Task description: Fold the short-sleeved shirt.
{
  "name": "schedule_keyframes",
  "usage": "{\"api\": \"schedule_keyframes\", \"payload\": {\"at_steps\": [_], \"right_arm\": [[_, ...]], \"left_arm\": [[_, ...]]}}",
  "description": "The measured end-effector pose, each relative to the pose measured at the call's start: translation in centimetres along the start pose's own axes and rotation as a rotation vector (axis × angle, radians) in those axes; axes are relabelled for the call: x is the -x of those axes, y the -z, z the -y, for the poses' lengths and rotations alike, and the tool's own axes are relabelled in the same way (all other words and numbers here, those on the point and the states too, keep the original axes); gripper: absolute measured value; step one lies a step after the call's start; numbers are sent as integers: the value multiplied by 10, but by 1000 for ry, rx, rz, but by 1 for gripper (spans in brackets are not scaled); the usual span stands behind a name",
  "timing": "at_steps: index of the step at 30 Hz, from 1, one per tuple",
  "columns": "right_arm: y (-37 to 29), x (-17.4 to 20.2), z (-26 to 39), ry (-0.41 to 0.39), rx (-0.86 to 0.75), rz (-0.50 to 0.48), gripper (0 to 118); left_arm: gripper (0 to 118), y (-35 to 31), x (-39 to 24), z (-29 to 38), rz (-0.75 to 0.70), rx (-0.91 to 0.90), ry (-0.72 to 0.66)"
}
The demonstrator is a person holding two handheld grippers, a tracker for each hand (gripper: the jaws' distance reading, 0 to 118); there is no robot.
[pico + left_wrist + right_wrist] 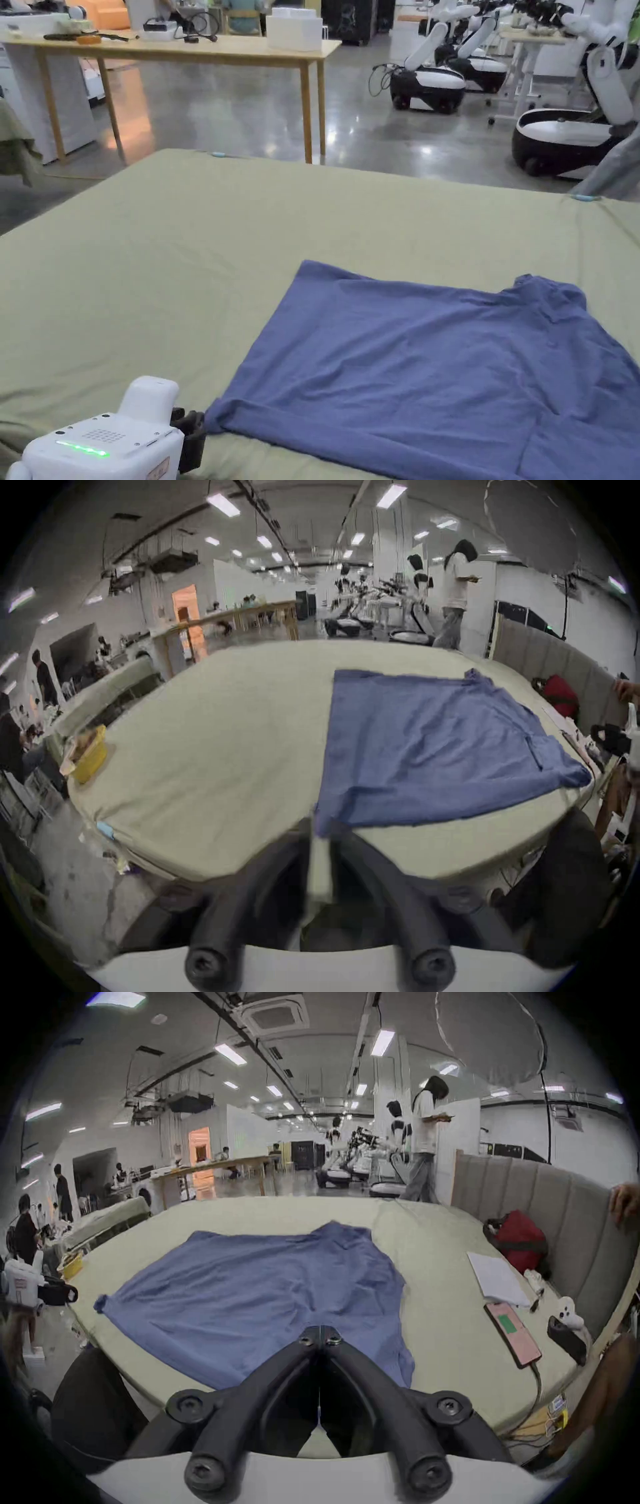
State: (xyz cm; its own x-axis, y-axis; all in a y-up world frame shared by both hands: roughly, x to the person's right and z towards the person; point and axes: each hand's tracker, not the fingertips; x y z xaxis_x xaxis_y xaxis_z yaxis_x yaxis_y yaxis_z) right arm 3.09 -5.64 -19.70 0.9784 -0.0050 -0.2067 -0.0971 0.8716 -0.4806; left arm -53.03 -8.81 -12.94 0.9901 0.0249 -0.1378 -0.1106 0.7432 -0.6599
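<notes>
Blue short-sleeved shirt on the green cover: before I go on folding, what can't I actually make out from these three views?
- Blue short-sleeved shirt: in the head view its near hem and right sleeve are cut off by the frame edges.
- Left gripper: its tips sit at the shirt's corner, but blur hides how much cloth they pinch.
- Right gripper: jaws closed over the shirt's near edge; the tips themselves hide whether any cloth is caught.
</notes>
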Motion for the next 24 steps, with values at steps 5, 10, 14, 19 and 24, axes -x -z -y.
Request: {"api": "schedule_keyframes", "payload": {"at_steps": [5, 10, 14, 19, 24], "right_arm": [[6, -14, 7, 41, 58, 19, 0], [5, -30, 12, 55, 122, 52, 0], [-1, -49, 13, 79, 153, 83, 0], [-6, -63, 15, 80, 226, 56, 118], [16, -61, 37, 1, 316, 32, 113]], "left_arm": [[116, 26, -10, -5, 34, 37, 20], [111, 61, -12, -21, 31, 62, 26], [2, 76, -11, -32, 75, 108, -19], [3, 73, -27, -34, 39, 103, -10], [3, 50, -57, -38, 18, 73, 4]]}}
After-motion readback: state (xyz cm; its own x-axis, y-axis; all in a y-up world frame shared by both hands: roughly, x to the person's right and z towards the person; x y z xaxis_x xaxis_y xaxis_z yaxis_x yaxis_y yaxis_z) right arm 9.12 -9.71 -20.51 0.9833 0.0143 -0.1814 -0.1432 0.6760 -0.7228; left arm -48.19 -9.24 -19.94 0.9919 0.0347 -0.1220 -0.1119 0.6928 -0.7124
